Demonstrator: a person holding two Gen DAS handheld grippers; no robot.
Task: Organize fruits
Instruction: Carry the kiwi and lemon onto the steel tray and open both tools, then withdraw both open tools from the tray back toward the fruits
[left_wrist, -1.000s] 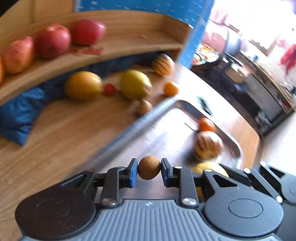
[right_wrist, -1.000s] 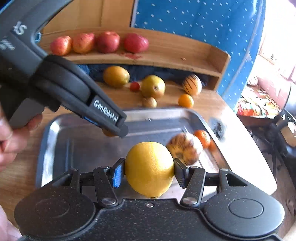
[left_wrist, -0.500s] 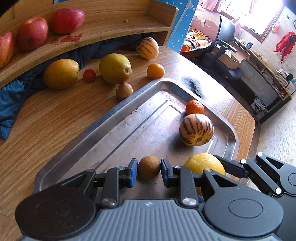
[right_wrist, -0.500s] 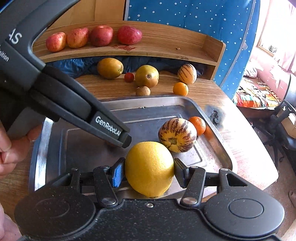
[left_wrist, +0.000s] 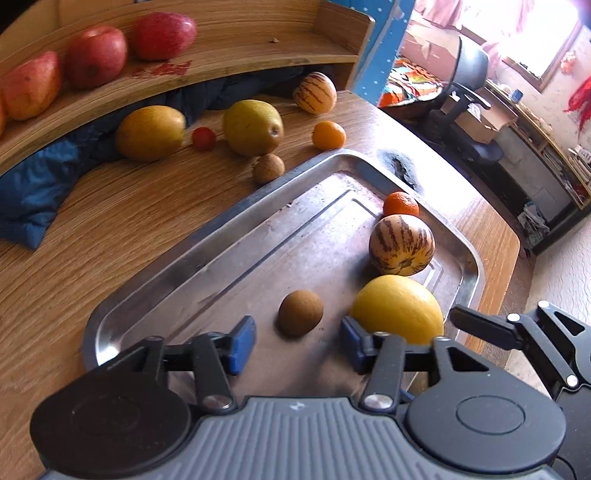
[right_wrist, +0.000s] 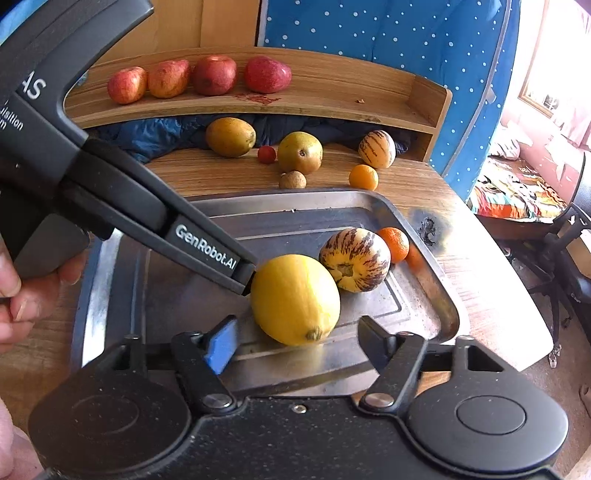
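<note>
On the bench (left_wrist: 110, 229): wood grain top carrying a steel tray (left_wrist: 207, 236), loose fruit and a blue cloth (left_wrist: 33, 184) at its far edge under a wooden shelf (right_wrist: 332, 92).
Room: blue dotted panel (right_wrist: 388, 44) behind the shelf; office chair (left_wrist: 469, 92) and a bright window off the bench's right edge.
Shelf: four red apples (right_wrist: 214, 74) in a row at its left end, the right end bare.
Bench fruit: between the tray's far rim and the shelf lie a mango (right_wrist: 231, 136), a cherry tomato (right_wrist: 266, 154), a pear (right_wrist: 300, 152), a brown kiwi (right_wrist: 292, 180), a small orange (right_wrist: 364, 177) and a striped melon (right_wrist: 376, 148).
Tray fruit: lemon (right_wrist: 295, 299) near the front rim; striped melon (right_wrist: 354, 260) just beyond it, touching or nearly so; tangerine (right_wrist: 394, 243) against the right rim; second kiwi (left_wrist: 300, 313) left of the lemon, apart from it.
Open room: the tray's left half and far half are bare metal; a dark scorch mark (right_wrist: 428, 230) sits on the bench just outside its right rim.
Left claw (left_wrist: 295, 345): jaws spread wide, low over the tray's front, the kiwi lying free between and just ahead of the blue pads, touching neither.
Right claw (right_wrist: 295, 349): jaws spread, the lemon resting on the tray ahead of them, clear of both.
Hand (right_wrist: 22, 291): fingers curled round the left tool's grip, at the tray's left rim.
</note>
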